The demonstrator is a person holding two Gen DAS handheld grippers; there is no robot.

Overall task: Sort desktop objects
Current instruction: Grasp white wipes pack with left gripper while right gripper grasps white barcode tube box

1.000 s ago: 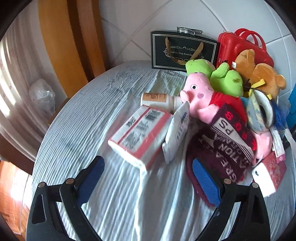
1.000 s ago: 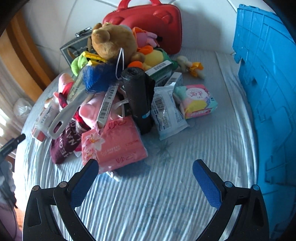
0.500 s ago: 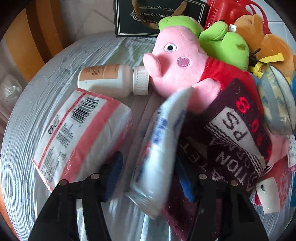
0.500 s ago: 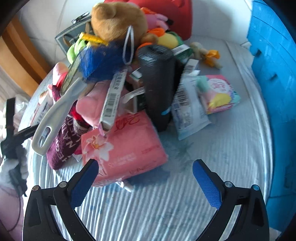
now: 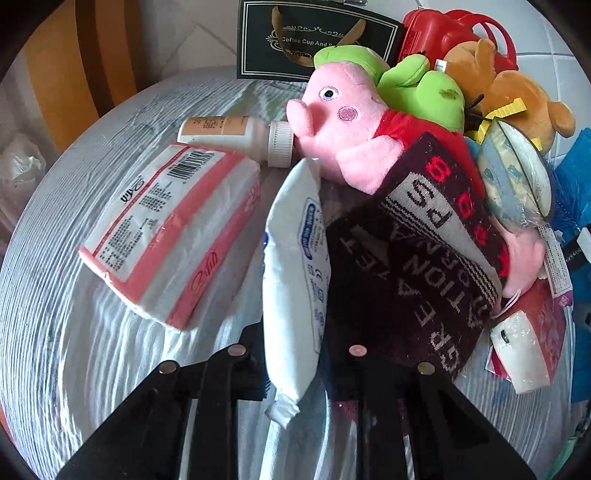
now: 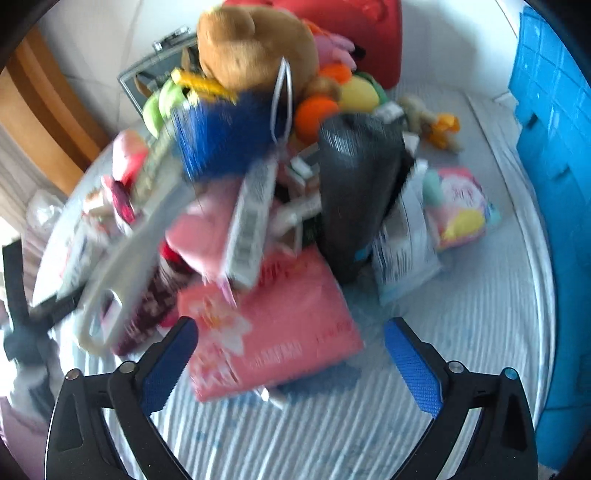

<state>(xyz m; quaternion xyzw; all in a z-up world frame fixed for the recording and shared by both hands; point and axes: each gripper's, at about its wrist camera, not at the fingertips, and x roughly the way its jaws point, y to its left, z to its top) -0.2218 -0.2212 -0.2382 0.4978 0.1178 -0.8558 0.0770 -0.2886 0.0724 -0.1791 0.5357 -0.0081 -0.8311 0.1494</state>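
A mixed pile lies on the round, striped-cloth table [image 5: 55, 332]. My left gripper [image 5: 293, 343] points down at the pile's near edge. Its jaws are closing, and both fingers press a white pouch with a blue label [image 5: 291, 258] that stands on edge between them. A white-and-pink tissue pack [image 5: 166, 236] lies just left of it, a dark knitted cloth [image 5: 417, 266] just right. My right gripper [image 6: 291, 332] is wide, its jaws closing slightly. A pink tissue pack [image 6: 273, 325] lies between its blue pads [image 6: 166, 369], apart from both.
A pink pig plush [image 5: 343, 125], a green plush [image 5: 424, 88], a brown bear [image 6: 255, 48], a white bottle [image 5: 229, 133], a black roll [image 6: 354, 192] and a blue brush [image 6: 221, 140] crowd the pile. A black gift bag [image 5: 317, 40] and red case [image 5: 443, 33] stand behind. A blue crate [image 6: 554, 184] walls the right.
My left gripper dropped forward onto the white pouch and its jaws went from wide to tight around it. My right gripper moved closer to the pink pack and narrowed a little.
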